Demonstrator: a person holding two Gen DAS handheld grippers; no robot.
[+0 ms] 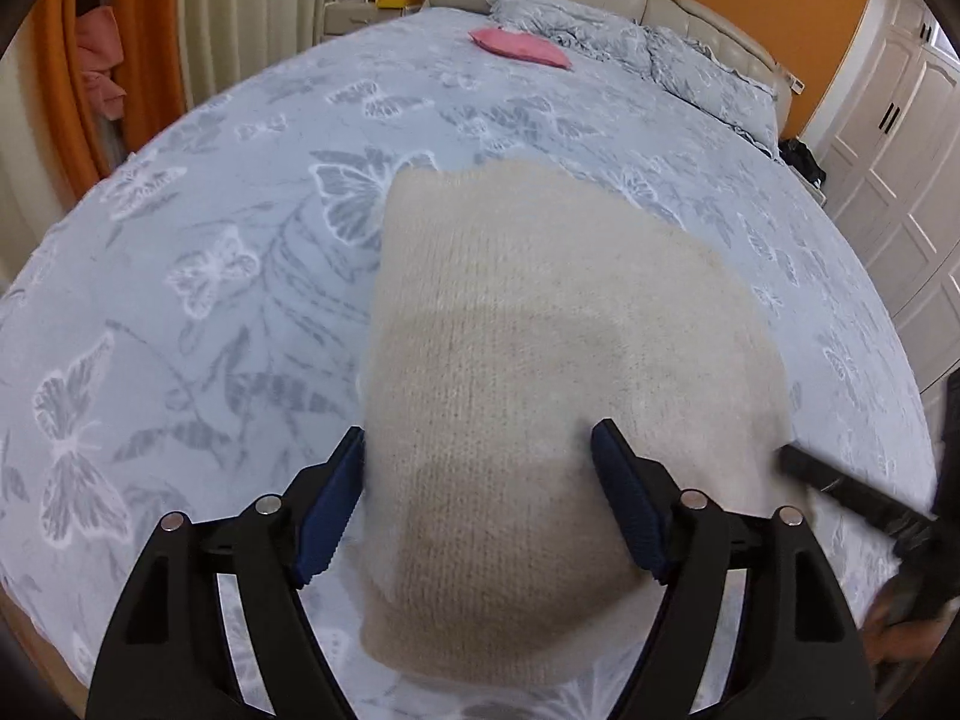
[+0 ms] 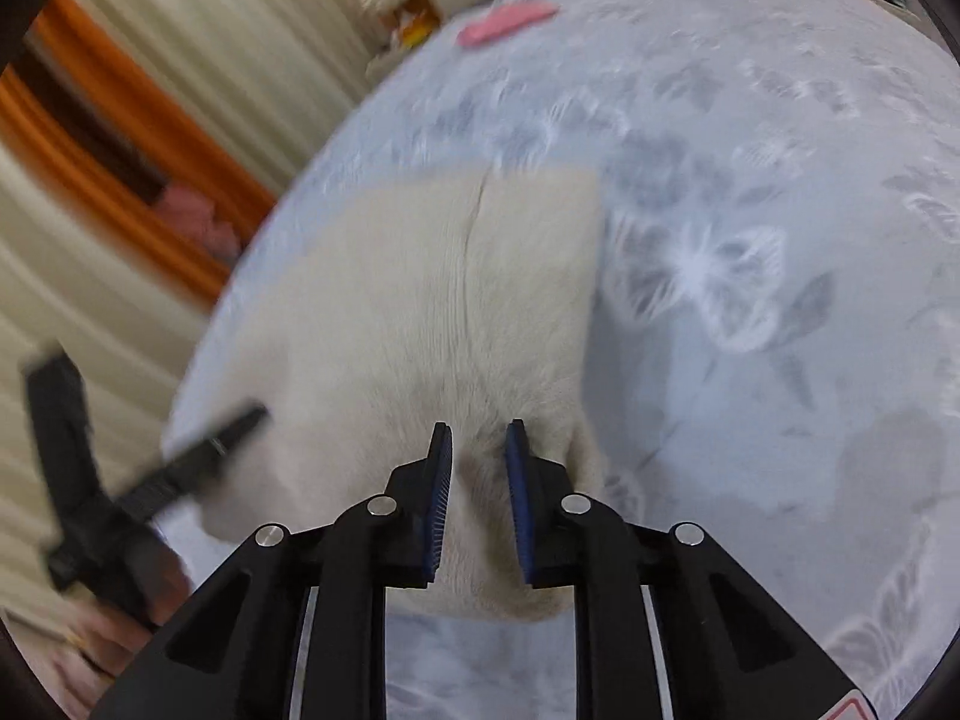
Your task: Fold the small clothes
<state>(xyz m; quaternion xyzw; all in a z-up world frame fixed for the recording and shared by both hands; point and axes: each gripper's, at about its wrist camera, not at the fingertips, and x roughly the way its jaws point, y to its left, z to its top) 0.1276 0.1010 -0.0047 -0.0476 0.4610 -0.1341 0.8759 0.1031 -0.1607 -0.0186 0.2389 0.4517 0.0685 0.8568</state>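
Observation:
A cream knitted garment point(image 1: 540, 330) lies folded on the bed. My left gripper point(image 1: 480, 438) is open, its blue pads spread wide over the garment's near part. In the right wrist view the same garment point(image 2: 420, 300) shows a fold line down its middle. My right gripper point(image 2: 478, 429) hovers over the garment's near right corner with its jaws partly open and a narrow gap between the pads; no cloth is pinched. The right gripper's finger point(image 1: 840, 486) shows at the right edge of the left wrist view. The left gripper point(image 2: 198, 462) shows blurred at the left of the right wrist view.
The bed has a blue-grey butterfly-print cover point(image 1: 210, 240). A pink cloth point(image 1: 519, 48) lies far up the bed near crumpled pillows point(image 1: 630, 42). Curtains point(image 1: 240, 0) hang at the left and white wardrobes point(image 1: 900, 150) stand at the right.

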